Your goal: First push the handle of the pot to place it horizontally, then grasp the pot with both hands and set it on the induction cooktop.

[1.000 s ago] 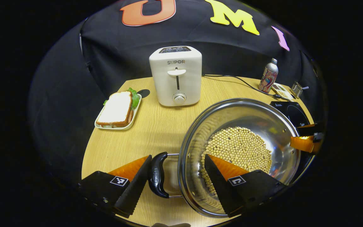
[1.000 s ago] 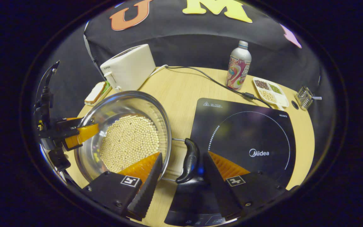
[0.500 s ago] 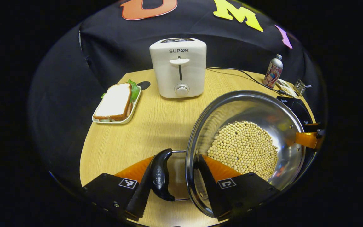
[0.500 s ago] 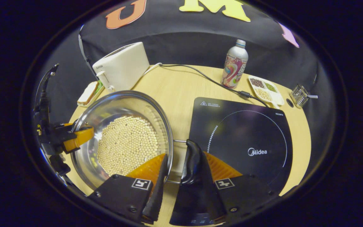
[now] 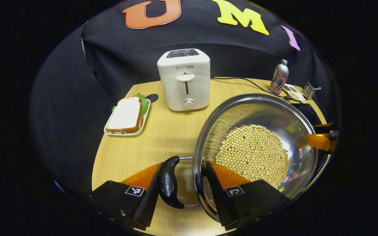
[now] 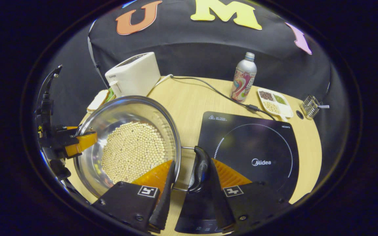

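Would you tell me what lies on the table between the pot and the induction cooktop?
In the right gripper view, between the pot and the induction cooktop sit only the pot's black handle and bare table.

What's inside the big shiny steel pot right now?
The steel pot holds pale round beans covering its bottom. One finger of the left gripper hides some.

Each hand-held gripper (image 5: 181, 193) — black body, square coded tags, screws.
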